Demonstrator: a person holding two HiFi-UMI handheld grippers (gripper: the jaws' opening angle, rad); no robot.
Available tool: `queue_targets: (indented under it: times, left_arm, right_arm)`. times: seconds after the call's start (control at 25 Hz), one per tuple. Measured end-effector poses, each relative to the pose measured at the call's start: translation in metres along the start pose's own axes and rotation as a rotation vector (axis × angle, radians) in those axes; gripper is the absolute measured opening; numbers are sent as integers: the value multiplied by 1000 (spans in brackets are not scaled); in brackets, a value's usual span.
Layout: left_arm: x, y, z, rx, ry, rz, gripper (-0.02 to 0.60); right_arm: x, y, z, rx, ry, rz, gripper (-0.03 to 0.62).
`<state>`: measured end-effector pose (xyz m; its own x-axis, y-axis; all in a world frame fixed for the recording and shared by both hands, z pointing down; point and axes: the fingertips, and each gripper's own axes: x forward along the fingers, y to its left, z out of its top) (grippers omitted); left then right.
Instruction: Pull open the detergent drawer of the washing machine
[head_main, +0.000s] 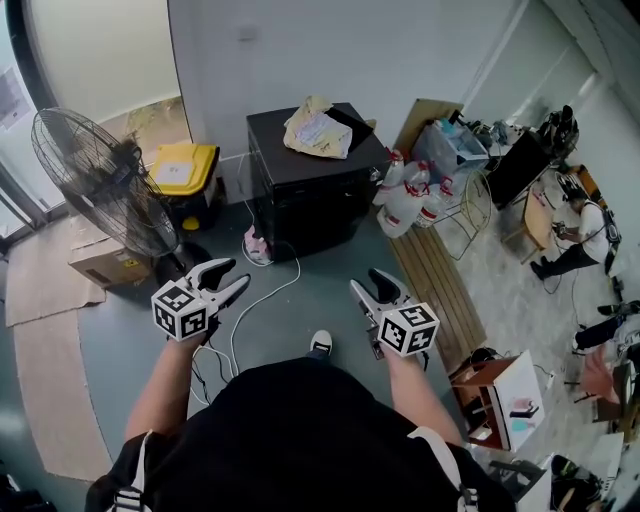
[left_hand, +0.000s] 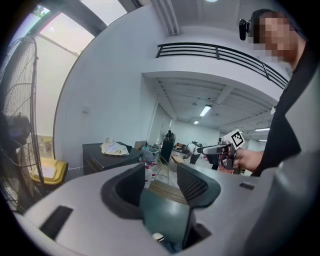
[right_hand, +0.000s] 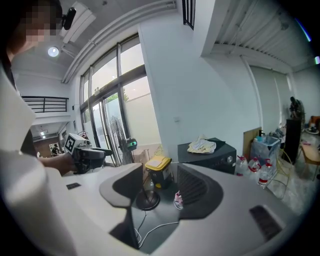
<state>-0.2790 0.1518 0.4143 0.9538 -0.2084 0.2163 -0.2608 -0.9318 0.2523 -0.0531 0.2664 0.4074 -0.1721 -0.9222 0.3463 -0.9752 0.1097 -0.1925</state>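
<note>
The washing machine is a black box against the white wall, a few steps ahead, with a crumpled cloth on its lid. Its front is dark and I cannot make out the detergent drawer. The machine also shows in the left gripper view and the right gripper view, far beyond the jaws. My left gripper is open and holds nothing. My right gripper is open too, level with the left. Both hang above the floor, well short of the machine.
A standing fan and a yellow-lidded bin are to the machine's left. Water bottles and a wooden pallet lie to its right. A white cable runs across the floor. A person sits at far right.
</note>
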Motion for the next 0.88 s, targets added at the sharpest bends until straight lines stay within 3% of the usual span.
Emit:
queue_targets:
  times: [0.88]
  left_arm:
    - [88, 39, 13, -35, 26, 60, 206]
  right_arm:
    - [55, -96, 25, 16, 31, 36, 219]
